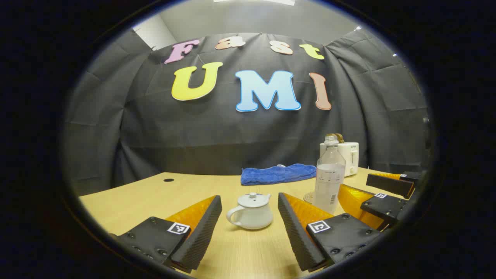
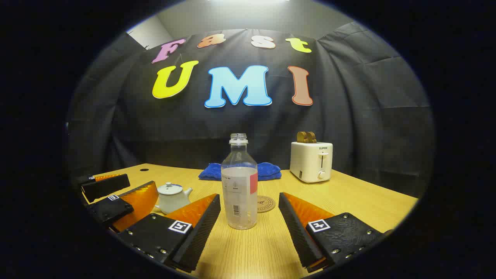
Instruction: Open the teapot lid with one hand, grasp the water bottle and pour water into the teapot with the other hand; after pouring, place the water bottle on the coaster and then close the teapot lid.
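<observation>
Left gripper (image 1: 250, 217): jaws wide, empty, teapot (image 1: 251, 212) just beyond, lid (image 1: 252, 199) on. Right gripper (image 2: 250, 217): wide, empty, framing uncapped bottle (image 2: 239, 182); coaster (image 2: 266, 203) behind it. Advice: pinch lid knob centrally, lift straight; grip bottle mid-body.

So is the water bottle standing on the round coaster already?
No, in the right gripper view the water bottle stands on the bare table, with the coaster lying just behind it to the right.
</observation>
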Action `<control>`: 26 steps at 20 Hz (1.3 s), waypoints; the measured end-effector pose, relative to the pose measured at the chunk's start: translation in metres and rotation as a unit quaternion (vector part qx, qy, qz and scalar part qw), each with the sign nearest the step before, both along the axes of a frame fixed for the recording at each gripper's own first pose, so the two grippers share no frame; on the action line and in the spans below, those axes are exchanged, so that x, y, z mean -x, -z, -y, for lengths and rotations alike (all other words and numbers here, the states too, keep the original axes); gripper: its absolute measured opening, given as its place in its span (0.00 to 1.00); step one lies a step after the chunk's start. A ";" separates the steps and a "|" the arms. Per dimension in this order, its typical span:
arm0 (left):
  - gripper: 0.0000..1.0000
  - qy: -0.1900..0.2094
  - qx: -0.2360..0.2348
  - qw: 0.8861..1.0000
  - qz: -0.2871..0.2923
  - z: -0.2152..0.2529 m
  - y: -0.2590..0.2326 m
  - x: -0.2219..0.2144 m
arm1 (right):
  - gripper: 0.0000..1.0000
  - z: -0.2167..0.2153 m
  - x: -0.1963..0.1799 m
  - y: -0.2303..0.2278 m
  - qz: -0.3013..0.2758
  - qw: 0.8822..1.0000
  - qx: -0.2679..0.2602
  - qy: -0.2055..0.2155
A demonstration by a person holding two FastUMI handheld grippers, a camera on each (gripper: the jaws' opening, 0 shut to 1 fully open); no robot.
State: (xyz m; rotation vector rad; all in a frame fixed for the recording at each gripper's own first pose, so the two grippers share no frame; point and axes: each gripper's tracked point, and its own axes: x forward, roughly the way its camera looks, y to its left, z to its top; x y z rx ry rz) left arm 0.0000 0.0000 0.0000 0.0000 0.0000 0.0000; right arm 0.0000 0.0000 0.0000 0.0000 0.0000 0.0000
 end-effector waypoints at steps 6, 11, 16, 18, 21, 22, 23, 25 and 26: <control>0.96 0.000 0.000 1.000 0.000 0.001 0.000 -0.003 | 0.94 -0.001 0.000 -0.001 0.000 1.000 0.000 -0.005; 0.96 0.001 0.001 1.000 0.000 -0.001 0.001 -0.001 | 0.93 -0.004 0.000 -0.001 -0.001 1.000 -0.001 -0.012; 0.96 0.002 0.000 1.000 -0.001 -0.001 0.001 -0.004 | 0.94 -0.001 -0.001 -0.001 0.000 1.000 0.001 0.000; 0.96 0.016 0.001 1.000 0.000 0.003 0.000 -0.003 | 0.94 -0.002 -0.001 -0.001 0.000 1.000 -0.001 -0.004; 0.97 0.027 0.000 1.000 0.002 0.003 0.001 -0.010 | 0.93 -0.012 -0.008 -0.001 -0.001 1.000 0.000 -0.027; 0.98 0.027 0.000 1.000 0.002 0.001 0.000 -0.013 | 0.93 -0.011 -0.011 0.000 0.000 1.000 0.000 -0.027; 0.98 0.029 0.001 1.000 0.001 0.000 0.002 -0.017 | 0.93 -0.012 -0.014 -0.001 -0.001 1.000 0.000 -0.027; 0.98 0.033 0.000 0.999 0.000 -0.002 0.002 -0.028 | 0.93 -0.013 -0.020 0.000 -0.002 1.000 -0.001 -0.028; 0.98 0.034 0.000 0.999 -0.001 -0.003 0.001 -0.033 | 0.93 -0.013 -0.023 0.000 -0.002 1.000 -0.001 -0.026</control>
